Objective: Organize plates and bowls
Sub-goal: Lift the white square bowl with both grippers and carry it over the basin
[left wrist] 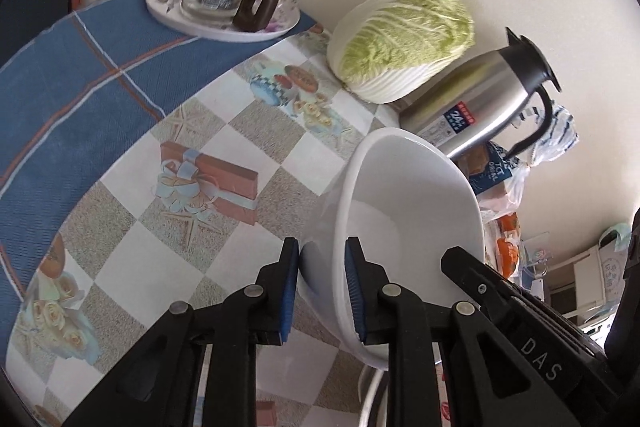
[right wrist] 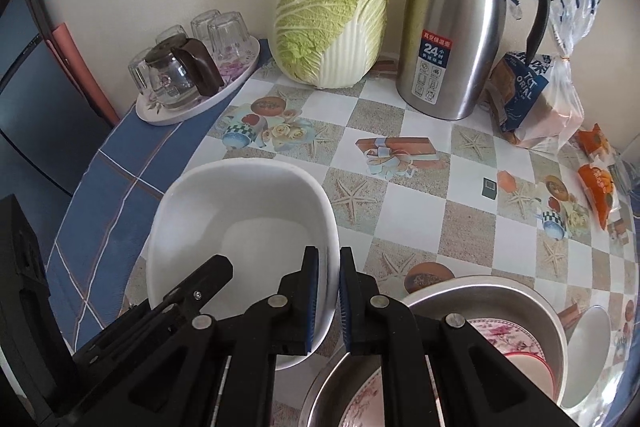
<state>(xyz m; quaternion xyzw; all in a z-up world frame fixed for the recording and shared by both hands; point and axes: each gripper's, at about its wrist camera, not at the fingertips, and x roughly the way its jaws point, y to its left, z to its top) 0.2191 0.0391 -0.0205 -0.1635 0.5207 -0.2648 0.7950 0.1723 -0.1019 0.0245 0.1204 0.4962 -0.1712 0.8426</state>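
Observation:
A white square bowl [left wrist: 408, 203] is held between both grippers above the table. My left gripper [left wrist: 322, 291] is shut on its left rim, one pad inside and one outside. My right gripper [right wrist: 329, 301] is shut on the right rim of the same bowl [right wrist: 240, 227]. The other gripper's black body shows in each view. Below my right gripper stands a metal bowl [right wrist: 532, 299] with a floral plate [right wrist: 504, 335] and a red-rimmed dish inside; a second metal bowl [right wrist: 332, 391] with a floral plate sits at the bottom edge.
A napa cabbage [right wrist: 332, 15], a steel thermos jug [right wrist: 460, 23] and a bagged bread loaf [right wrist: 536, 95] stand along the wall. A tray with a glass teapot and upturned glasses [right wrist: 188, 75] sits at the back left. Orange snack packets [right wrist: 600, 187] lie at the right.

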